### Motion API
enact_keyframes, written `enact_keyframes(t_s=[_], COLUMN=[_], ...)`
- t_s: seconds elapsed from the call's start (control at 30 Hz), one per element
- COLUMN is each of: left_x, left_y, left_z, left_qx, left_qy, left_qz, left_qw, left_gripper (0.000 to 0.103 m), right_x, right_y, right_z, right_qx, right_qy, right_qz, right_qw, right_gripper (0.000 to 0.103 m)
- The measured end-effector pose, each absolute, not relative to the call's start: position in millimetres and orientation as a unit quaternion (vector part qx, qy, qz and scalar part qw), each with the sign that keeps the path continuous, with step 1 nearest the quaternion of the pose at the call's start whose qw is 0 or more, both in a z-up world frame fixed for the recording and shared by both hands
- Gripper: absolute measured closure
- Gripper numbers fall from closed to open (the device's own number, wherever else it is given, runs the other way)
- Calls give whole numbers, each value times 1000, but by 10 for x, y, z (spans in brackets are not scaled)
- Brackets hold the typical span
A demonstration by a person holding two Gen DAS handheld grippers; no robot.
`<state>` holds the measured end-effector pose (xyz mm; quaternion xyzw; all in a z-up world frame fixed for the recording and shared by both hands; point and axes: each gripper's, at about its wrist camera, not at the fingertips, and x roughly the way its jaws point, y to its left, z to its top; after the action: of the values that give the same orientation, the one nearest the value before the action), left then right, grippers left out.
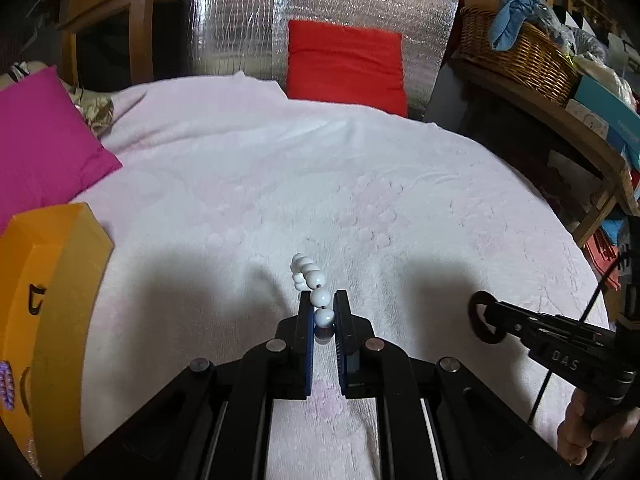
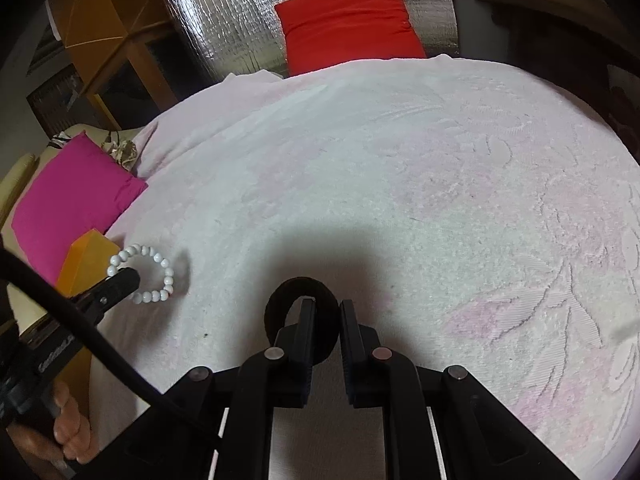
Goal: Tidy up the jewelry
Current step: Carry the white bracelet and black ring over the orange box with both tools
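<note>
A white bead bracelet (image 1: 320,300) is pinched between the blue pads of my left gripper (image 1: 323,295), which is shut on it and holds it above the pale pink blanket (image 1: 280,184). In the right wrist view the bracelet (image 2: 166,280) hangs as a full loop from the left gripper (image 2: 134,279). My right gripper (image 2: 327,302) is shut on a dark round bangle (image 2: 276,308). From the left wrist view, that bangle (image 1: 472,316) stands upright at the tip of the right gripper (image 1: 491,314). An orange box (image 1: 52,280) lies at the left, with something purple (image 1: 7,384) inside.
A magenta cushion (image 1: 44,140) lies left of the blanket and a red cushion (image 1: 344,60) leans on the silver foil wall behind. A wooden shelf with a wicker basket (image 1: 516,52) stands at the right. A hand (image 1: 580,432) holds the right gripper's handle.
</note>
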<state>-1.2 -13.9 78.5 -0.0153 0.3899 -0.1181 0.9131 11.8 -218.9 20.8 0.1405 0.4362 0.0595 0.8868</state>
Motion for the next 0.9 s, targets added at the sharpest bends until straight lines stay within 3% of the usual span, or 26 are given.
enact_keyframes(t_s=[0.9], left_x=[-326], left_y=[171], left_z=[1180], left_qx=[18], left_qy=[345], left_qz=[-23], left_qw=[938], left_gripper=[93], right_x=[-5], right_y=[-1928], right_z=[514], right_qx=[159], right_qy=[374], right_qz=[103], right_qw=[908], right_gripper=[90])
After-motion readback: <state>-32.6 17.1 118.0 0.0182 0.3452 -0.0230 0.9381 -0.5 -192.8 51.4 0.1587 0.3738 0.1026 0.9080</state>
